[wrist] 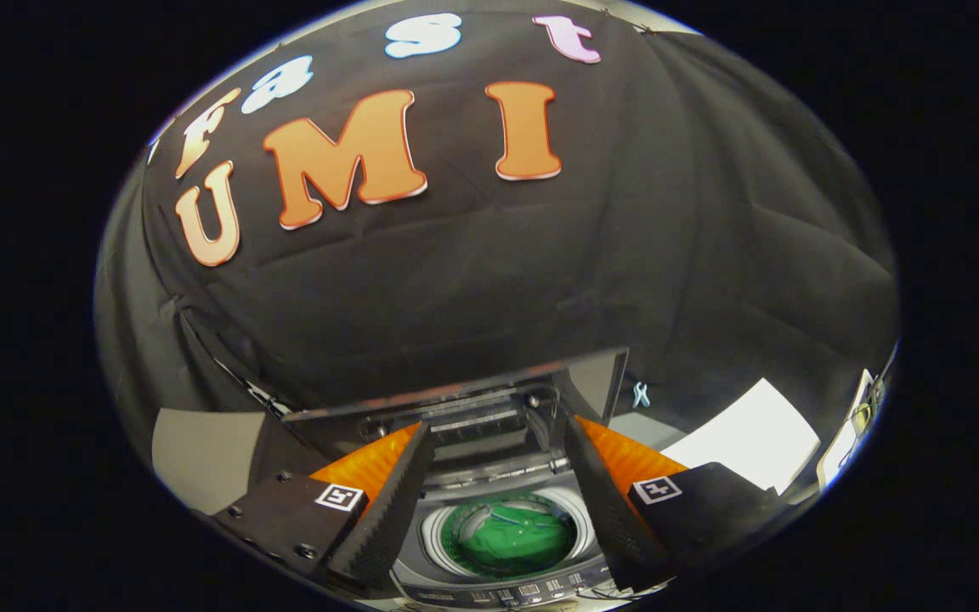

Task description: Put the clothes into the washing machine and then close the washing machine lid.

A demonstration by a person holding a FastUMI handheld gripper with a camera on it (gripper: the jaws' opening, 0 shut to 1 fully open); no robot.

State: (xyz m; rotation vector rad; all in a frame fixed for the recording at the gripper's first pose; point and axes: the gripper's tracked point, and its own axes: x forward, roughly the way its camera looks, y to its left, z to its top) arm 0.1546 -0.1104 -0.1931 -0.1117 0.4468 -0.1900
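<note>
The green clothes point(513, 537) lie inside the washing machine point(489, 569), below and between the fingers. The hand-held gripper point(498, 484) is open and holds nothing. The lid point(472, 387) stands up just ahead, so I think closing it is left.

One camera here, riding on the claw point(498, 493) and looking forward along its two fingers point(383, 510), which rise from the lower part of the view, spread apart with nothing between them. It sits high and close over the washing machine point(498, 586), tilted only partly downward — the open drum point(511, 537) with green clothes point(519, 540) inside shows between the fingers, low down, and the raised lid point(472, 395) stands just beyond the fingertips. Most of the fisheye sweep faces the booth's black cloth wall point(540, 272), bowed by the lens. Off past the right finger, a white sheet point(753, 438) lies on a grey surface — near, but to the side.
</note>
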